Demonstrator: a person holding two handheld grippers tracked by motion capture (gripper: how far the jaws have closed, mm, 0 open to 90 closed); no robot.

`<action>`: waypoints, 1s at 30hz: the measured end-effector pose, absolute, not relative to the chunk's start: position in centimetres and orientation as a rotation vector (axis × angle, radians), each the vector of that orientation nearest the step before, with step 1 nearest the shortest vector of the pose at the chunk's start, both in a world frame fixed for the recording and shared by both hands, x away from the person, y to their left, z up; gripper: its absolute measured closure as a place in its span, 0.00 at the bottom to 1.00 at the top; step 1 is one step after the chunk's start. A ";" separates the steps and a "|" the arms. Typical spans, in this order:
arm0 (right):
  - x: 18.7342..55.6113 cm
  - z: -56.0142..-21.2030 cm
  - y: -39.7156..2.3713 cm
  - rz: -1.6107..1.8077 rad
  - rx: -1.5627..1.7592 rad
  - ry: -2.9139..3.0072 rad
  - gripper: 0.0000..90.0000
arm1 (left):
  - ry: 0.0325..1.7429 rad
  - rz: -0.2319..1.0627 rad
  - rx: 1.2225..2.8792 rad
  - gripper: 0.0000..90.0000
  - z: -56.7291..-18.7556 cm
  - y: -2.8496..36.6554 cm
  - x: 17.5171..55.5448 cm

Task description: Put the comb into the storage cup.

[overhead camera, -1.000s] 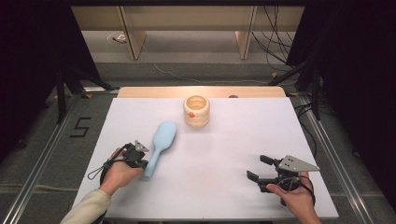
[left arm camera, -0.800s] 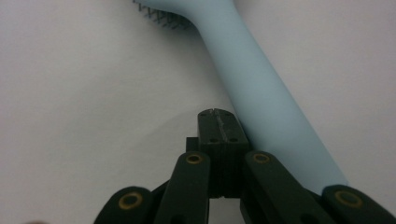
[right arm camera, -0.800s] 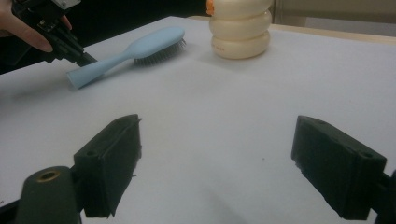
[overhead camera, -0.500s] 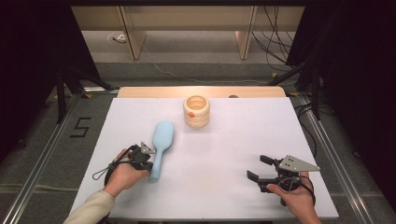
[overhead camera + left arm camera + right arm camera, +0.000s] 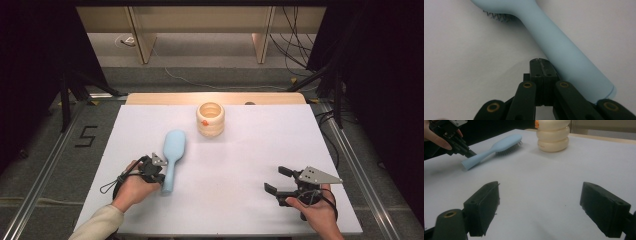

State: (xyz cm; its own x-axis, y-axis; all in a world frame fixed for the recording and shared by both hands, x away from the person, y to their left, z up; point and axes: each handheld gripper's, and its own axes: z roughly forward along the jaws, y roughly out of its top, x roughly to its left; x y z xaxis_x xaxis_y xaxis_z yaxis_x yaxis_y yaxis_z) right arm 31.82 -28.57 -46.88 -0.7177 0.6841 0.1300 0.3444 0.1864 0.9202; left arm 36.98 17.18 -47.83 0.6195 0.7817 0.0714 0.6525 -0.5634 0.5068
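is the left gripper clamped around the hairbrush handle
No, the left gripper has its jaws shut together beside the light blue hairbrush handle, with nothing held between them.

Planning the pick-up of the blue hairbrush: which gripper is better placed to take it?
Left. The left gripper, jaws shut, sits right beside the hairbrush handle. The right gripper is open but well across the table from it.

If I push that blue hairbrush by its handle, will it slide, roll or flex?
The hairbrush looks like rigid plastic, so it probably won't flex. It lies bristles down, so rolling seems unlikely. Pushed at the handle end, it would likely pivot on the table.
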 end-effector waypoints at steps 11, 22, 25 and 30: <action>31.8 -46.9 -28.6 1.543 0.980 2.158 0.19 | 1.155 0.424 2.387 0.90 -47.4 17.9 36.9; 31.8 -46.9 -28.6 1.548 0.983 2.155 0.19 | 1.288 0.569 2.196 0.51 -44.9 18.6 36.8; 31.8 -46.9 -28.6 1.548 0.988 2.154 0.19 | 1.330 0.584 2.161 0.28 -44.7 18.1 36.9; 31.8 -46.9 -28.6 1.547 0.994 2.151 0.19 | 1.376 0.510 2.125 0.12 -44.6 17.1 37.3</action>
State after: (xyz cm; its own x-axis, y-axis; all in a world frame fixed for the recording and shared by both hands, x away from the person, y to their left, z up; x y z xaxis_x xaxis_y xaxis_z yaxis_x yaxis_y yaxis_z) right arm 31.82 -28.64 -46.90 -0.7111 0.6887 0.1414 0.3531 0.1759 0.9189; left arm 37.31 17.09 -44.64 0.4032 0.9150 0.0172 0.7054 -0.3227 0.6310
